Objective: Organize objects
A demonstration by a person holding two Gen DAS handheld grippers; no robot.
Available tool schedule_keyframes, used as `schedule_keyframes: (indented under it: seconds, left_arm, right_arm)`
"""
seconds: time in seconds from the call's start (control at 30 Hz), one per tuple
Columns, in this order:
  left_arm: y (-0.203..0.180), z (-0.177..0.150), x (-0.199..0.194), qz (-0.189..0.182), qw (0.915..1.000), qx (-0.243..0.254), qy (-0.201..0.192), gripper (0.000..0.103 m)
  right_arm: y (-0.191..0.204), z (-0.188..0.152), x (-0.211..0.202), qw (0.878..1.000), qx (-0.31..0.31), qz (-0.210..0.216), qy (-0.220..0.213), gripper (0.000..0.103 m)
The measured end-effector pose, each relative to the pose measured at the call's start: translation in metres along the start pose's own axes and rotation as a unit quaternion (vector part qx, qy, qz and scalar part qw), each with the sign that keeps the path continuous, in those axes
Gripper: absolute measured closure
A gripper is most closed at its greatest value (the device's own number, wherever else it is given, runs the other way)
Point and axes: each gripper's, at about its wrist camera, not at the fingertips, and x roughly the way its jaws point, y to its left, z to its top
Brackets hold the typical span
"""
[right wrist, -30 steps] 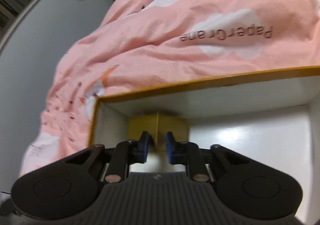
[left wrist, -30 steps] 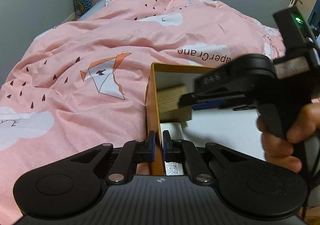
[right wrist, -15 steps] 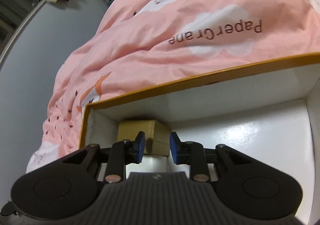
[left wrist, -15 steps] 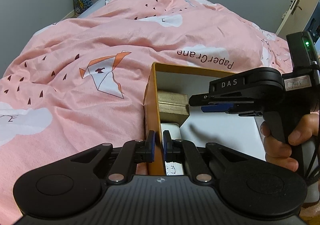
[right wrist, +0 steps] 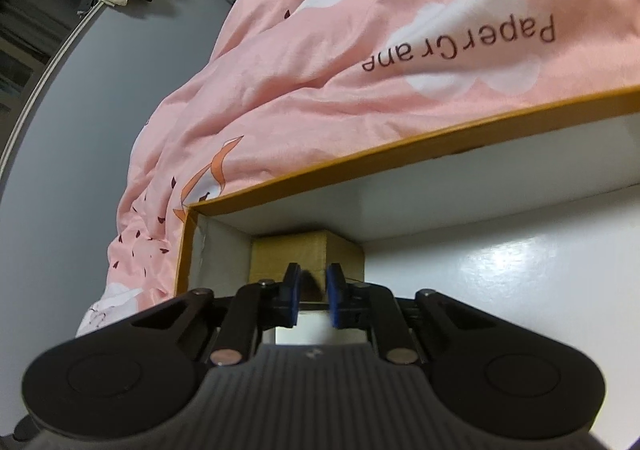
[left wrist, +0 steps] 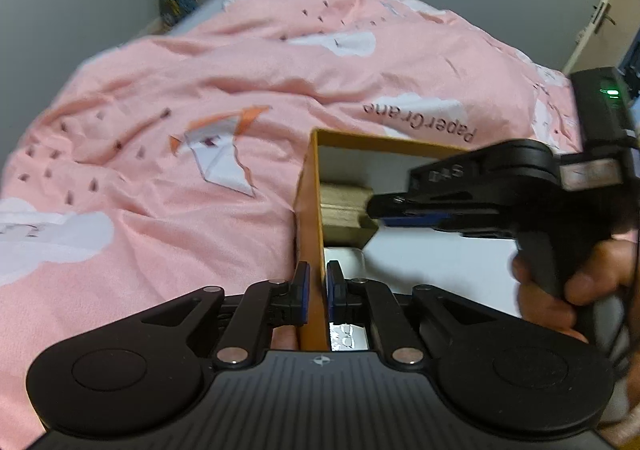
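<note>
Left claw (left wrist: 314, 290): pinching the orange side wall of the box (left wrist: 310, 218), 1 pad outside and 1 inside, steadying it on the bed.
Right claw (right wrist: 313, 292): fingers slightly apart, tips at the near face of the small gold box (right wrist: 306, 256); whether they touch it I cannot tell. In the left view, the right claw (left wrist: 374, 206) reaches in over the white floor of the big box.
Gold box: sits in the far left corner of the big box, against the left and back walls, straight ahead of the right claw.
White item (left wrist: 344, 258): lies inside, just behind the left claw, nearer than the gold box.
Risk: a nudge would wedge or tip the gold box, since the corner leaves no room for a finger on its wall side.
Risk 2: the pink duvet (left wrist: 160, 154) is soft, so a hard push could tilt the big box.
</note>
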Motion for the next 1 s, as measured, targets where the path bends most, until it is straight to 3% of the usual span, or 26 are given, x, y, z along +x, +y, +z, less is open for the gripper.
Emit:
schedule_keyframes:
  seconds: [0.17, 0.27, 0.47, 0.57, 0.63, 0.83, 1.0]
  left_arm:
    - [-0.019, -0.021, -0.042, 0.03, 0.9973, 0.007, -0.066, 0.093]
    - [-0.034, -0.04, -0.069, 0.047, 0.9925, 0.045, -0.104, 0.093]
    - [-0.045, -0.093, -0.109, 0.056, 0.976, 0.141, -0.157, 0.085]
    - [-0.034, -0.12, -0.12, 0.08, 0.9641, 0.186, -0.173, 0.081]
    - [-0.022, -0.136, -0.127, 0.102, 0.9553, 0.211, -0.18, 0.077]
    - [0.016, -0.164, -0.134, 0.164, 0.9444, 0.236, -0.159, 0.071]
    - [0.037, -0.174, -0.125, 0.19, 0.9492, 0.217, -0.125, 0.071]
  right_arm:
    - [0.019, -0.022, -0.048, 0.997, -0.071, -0.001, -0.041, 0.08]
    - [0.025, -0.047, -0.082, 0.992, -0.108, -0.002, -0.072, 0.072]
    - [0.015, -0.113, -0.14, 0.983, -0.146, 0.003, -0.11, 0.062]
    - [0.002, -0.145, -0.166, 0.979, -0.152, -0.012, -0.138, 0.056]
    - [-0.009, -0.166, -0.185, 0.975, -0.15, -0.029, -0.16, 0.054]
    - [-0.043, -0.222, -0.228, 0.97, -0.119, -0.065, -0.203, 0.047]
    - [-0.066, -0.25, -0.236, 0.979, -0.071, -0.079, -0.176, 0.046]
